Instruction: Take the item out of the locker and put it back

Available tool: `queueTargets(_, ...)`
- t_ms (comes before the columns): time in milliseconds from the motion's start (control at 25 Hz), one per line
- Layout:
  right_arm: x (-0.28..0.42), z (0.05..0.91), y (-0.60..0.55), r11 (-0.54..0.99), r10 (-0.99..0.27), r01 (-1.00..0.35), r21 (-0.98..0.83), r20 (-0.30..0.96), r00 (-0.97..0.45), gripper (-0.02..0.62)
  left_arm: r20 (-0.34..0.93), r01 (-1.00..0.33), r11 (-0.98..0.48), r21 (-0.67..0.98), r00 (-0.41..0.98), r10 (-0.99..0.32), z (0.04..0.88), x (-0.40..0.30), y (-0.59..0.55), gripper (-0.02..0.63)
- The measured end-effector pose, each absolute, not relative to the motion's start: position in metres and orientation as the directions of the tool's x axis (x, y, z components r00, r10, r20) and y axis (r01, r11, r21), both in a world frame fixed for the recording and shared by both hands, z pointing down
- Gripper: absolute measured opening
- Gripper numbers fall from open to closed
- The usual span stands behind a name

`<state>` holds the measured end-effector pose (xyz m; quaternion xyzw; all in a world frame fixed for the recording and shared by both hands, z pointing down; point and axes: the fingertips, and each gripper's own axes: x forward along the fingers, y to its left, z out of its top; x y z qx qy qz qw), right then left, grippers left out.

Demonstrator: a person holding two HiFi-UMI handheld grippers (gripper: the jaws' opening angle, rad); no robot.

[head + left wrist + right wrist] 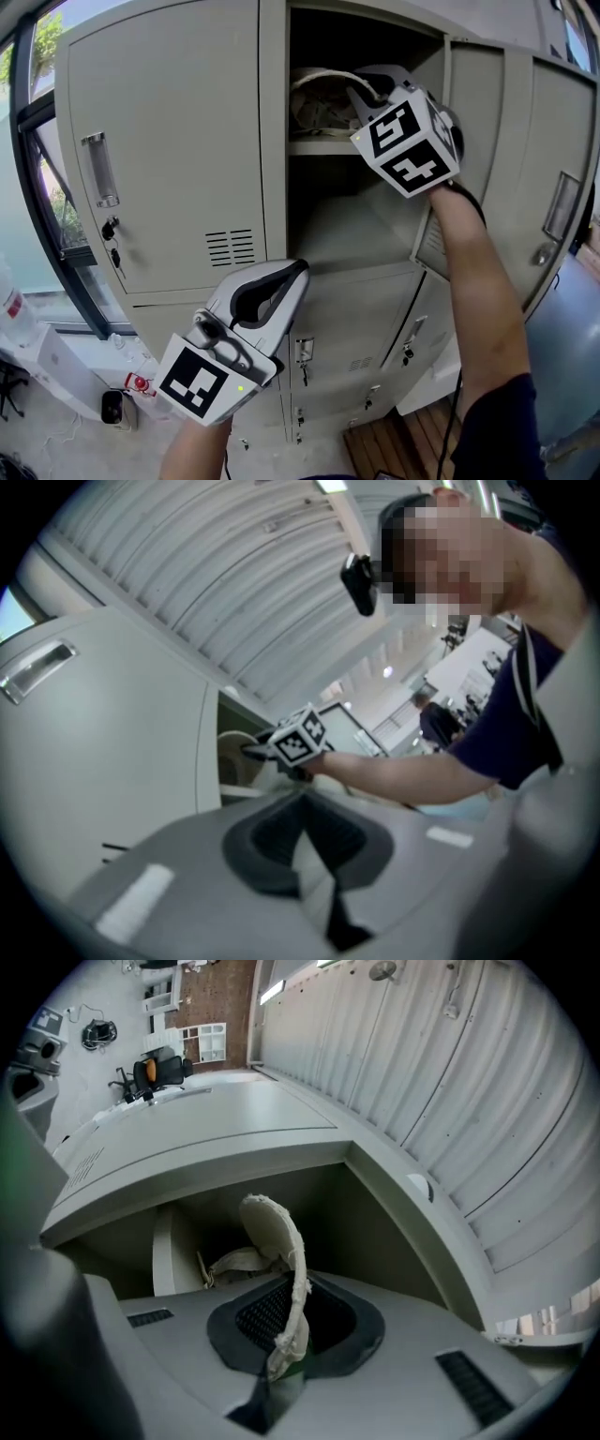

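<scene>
A cream canvas bag point(322, 101) lies on the upper shelf point(317, 147) of the open locker. My right gripper point(361, 91) reaches into that upper compartment. Its jaws are shut on the bag's frayed strap point(284, 1241), which arches up from the pads in the right gripper view, with the bag's body point(234, 1262) behind it. My left gripper point(298, 272) hangs lower, in front of the locker below the open compartment. Its jaws meet with nothing between them point(305, 810). The left gripper view also shows the right gripper's marker cube point(298, 740) at the locker opening.
The locker's door point(483, 141) stands open to the right. The neighbouring door point(169, 141) on the left is closed, with a handle point(98, 169) and keys point(113, 246) in its lock. Smaller closed lockers point(356, 337) sit below. A window runs along the far left.
</scene>
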<state>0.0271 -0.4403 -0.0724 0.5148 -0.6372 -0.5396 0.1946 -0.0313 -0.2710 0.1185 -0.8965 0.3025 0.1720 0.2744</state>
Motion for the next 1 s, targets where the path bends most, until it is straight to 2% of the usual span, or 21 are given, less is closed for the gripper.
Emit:
queueTargets(440, 0.017, -0.046, -0.466, -0.008, -0.902, -0.322, 0.947, -0.146, -0.407, 0.021, -0.48, -0.642, -0.664, -0.384, 0.753, -0.451, 0.123, -0.03, -0.275, 0.003)
queueTargets(1000, 0.015, -0.026, -0.47, 0.073, -0.901, -0.277, 0.958, -0.056, -0.431, 0.021, -0.472, -0.646, -0.669, -0.369, 0.75, -0.464, 0.13, -0.028, -0.276, 0.003)
